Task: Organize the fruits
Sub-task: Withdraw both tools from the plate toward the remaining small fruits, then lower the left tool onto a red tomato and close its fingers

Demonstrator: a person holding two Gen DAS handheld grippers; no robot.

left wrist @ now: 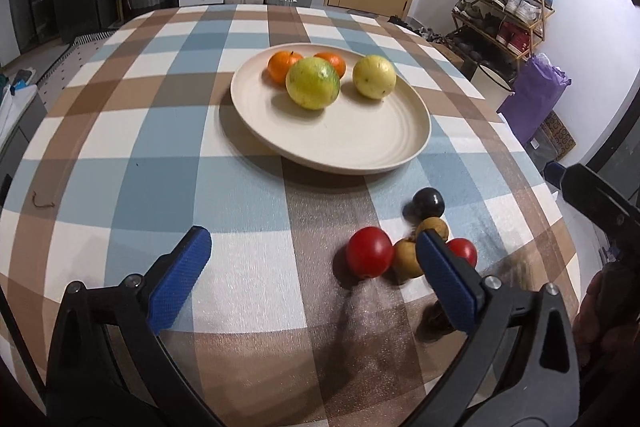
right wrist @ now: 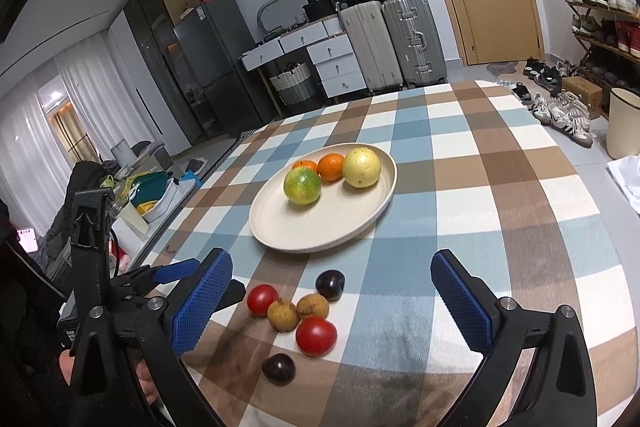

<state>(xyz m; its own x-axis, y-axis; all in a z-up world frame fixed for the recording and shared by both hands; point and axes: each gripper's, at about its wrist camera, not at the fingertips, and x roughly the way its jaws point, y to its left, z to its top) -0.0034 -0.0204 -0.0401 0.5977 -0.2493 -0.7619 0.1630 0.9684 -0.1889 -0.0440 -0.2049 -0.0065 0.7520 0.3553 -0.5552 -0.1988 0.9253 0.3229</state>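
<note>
Both grippers spread empty; right gripper (right wrist: 332,299) faces the small fruits (right wrist: 304,315) squarely, left gripper (left wrist: 312,267) offset.

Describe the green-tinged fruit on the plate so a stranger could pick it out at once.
On the checked tablecloth sits a cream plate holding four round fruits. The one meant lies nearest the plate's middle, in front of the two oranges. Only its yellow skin is flushed green; the similar-sized fruit beside it is plain pale yellow.
</note>
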